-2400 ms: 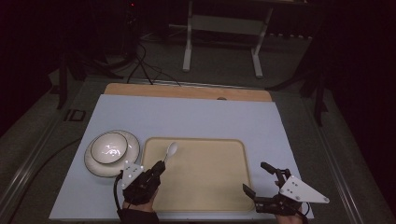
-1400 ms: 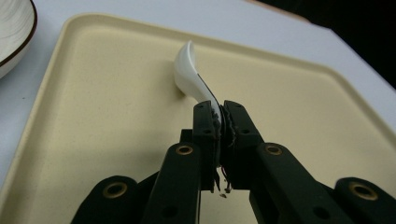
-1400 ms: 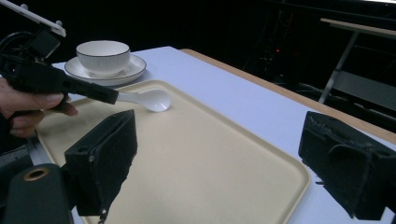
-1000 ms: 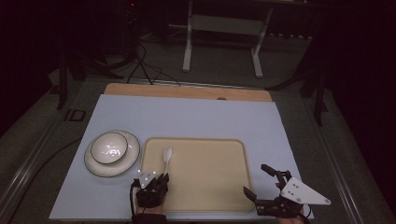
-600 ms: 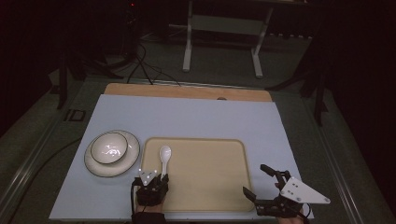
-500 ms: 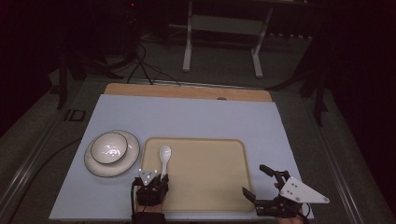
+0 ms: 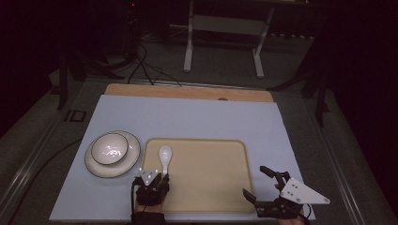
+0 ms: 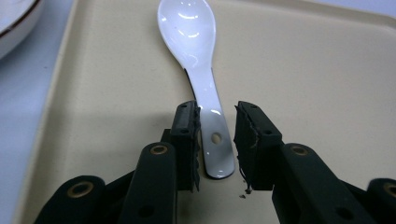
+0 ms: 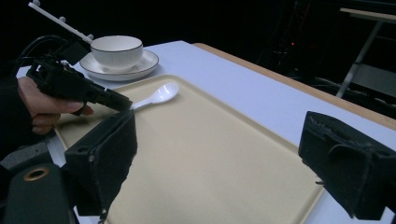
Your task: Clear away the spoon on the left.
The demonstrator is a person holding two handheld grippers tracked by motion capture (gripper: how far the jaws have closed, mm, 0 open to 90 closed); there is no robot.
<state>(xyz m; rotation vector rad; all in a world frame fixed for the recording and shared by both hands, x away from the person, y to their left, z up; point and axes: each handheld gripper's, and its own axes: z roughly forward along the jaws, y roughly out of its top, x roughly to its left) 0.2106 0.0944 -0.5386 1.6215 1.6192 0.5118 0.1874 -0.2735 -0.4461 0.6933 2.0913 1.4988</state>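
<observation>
Straddling the white spoon (image 8: 201, 70), your left gripper (image 8: 217, 135) sits slightly spread about its handle end — seemingly unpinched — bowl pointing straight ahead along the jaws, while your right gripper (image 7: 260, 183) gapes well apart.

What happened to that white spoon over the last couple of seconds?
The left tool carried the glossy white ceramic spoon from beside the bowl onto the beige plastic tray, laid it flat, and has opened; its jaws now flank the handle with gaps. The right tool, white bowl and saucer stayed put.
</observation>
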